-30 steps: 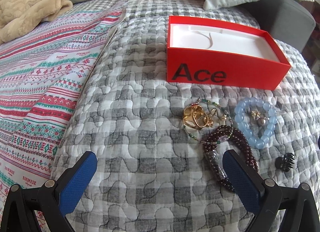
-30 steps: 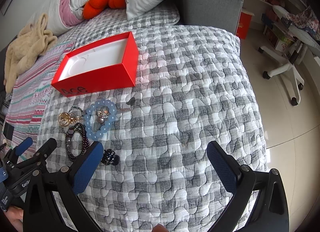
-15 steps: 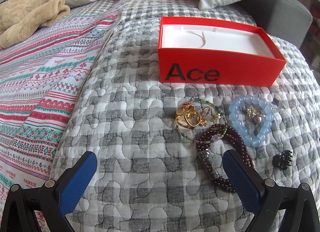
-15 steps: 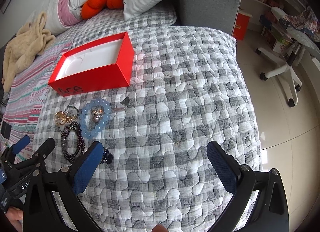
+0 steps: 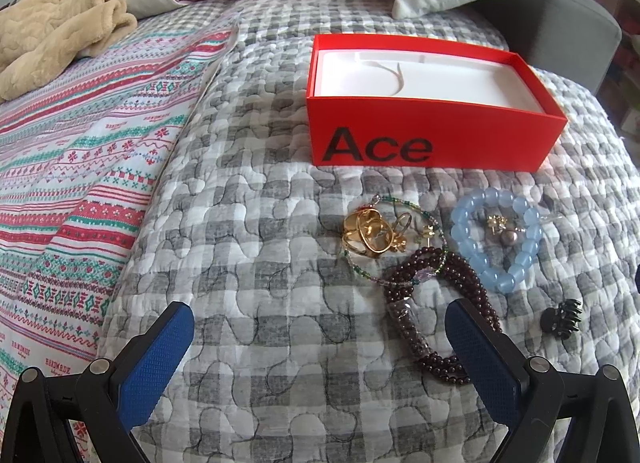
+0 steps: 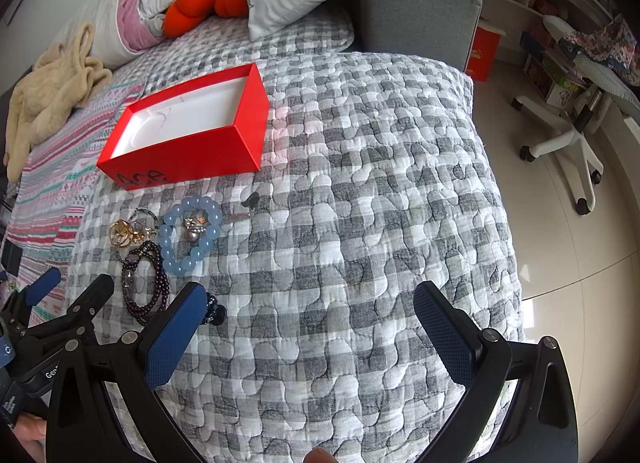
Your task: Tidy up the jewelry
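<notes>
In the left wrist view, the left gripper [image 5: 320, 339] sits at the bottom of the frame with its blue fingers [image 5: 154, 363] spread wide and nothing between them. Above it, in the upper middle, a red box [image 5: 432, 143] marked "Ace" stands open on a grey checked quilt [image 5: 248, 263], its white inside bare. Just below the box, right of centre, the jewelry lies in a loose cluster: gold rings [image 5: 368, 233] ringed by a thin green beaded bracelet [image 5: 400, 205], a dark red bead necklace [image 5: 436, 299] trailing down toward the right finger, and a pale blue bead bracelet [image 5: 496, 239] with small earrings [image 5: 506, 229] lying inside its loop. A black hair clip [image 5: 560, 319] lies apart at the lower right. A striped blanket [image 5: 80, 167] fills the left side.

In the right wrist view, the right gripper [image 6: 306, 327] is at the bottom, fingers [image 6: 172, 337] released and wide apart, holding nothing. The red box [image 6: 192, 143] sits in the upper left of the frame, and the jewelry lies below it at middle left: blue bracelet [image 6: 192, 239], gold rings [image 6: 124, 233], dark necklace [image 6: 146, 283]. The hair clip [image 6: 214, 311] shows just beside the left finger's tip. The left gripper [image 6: 76, 283] enters at the lower left edge. A grey sofa arm [image 6: 416, 3] is at the top, and an office chair [image 6: 572, 135] stands at the right edge.
</notes>
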{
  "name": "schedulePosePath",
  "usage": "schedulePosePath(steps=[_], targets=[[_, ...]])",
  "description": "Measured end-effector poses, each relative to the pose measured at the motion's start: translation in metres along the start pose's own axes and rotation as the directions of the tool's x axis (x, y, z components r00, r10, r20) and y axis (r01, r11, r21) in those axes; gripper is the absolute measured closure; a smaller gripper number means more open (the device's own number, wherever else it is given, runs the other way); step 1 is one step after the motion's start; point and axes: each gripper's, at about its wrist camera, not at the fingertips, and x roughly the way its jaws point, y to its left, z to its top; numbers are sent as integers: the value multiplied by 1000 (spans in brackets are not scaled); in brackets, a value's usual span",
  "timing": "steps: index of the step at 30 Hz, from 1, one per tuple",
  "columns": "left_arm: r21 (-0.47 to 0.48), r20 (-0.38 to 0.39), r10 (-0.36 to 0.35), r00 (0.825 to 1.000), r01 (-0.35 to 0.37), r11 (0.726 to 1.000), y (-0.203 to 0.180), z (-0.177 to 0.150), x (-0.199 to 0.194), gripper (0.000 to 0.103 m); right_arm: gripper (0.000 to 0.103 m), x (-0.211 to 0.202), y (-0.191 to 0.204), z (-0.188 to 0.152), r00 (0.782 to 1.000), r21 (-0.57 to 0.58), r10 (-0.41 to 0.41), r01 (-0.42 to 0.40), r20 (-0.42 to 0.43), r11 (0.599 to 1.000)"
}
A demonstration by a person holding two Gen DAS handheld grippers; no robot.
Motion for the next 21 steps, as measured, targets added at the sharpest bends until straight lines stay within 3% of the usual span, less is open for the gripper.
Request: schedulePosePath(steps=[15, 18, 21], targets=[[25, -4, -7, 1000, 7, 1000, -6, -3, 0, 1, 0, 0, 1, -1, 1000, 1, -1, 1, 2, 1000], [38, -14, -14, 1000, 15, 999, -10, -3, -1, 9, 0, 0, 1, -1, 1000, 0, -2, 2, 1, 1000], [15, -34, -96, 995, 96, 995, -9, -2, -1, 24, 0, 0, 1, -1, 1000, 0, -2, 2, 1, 1000]])
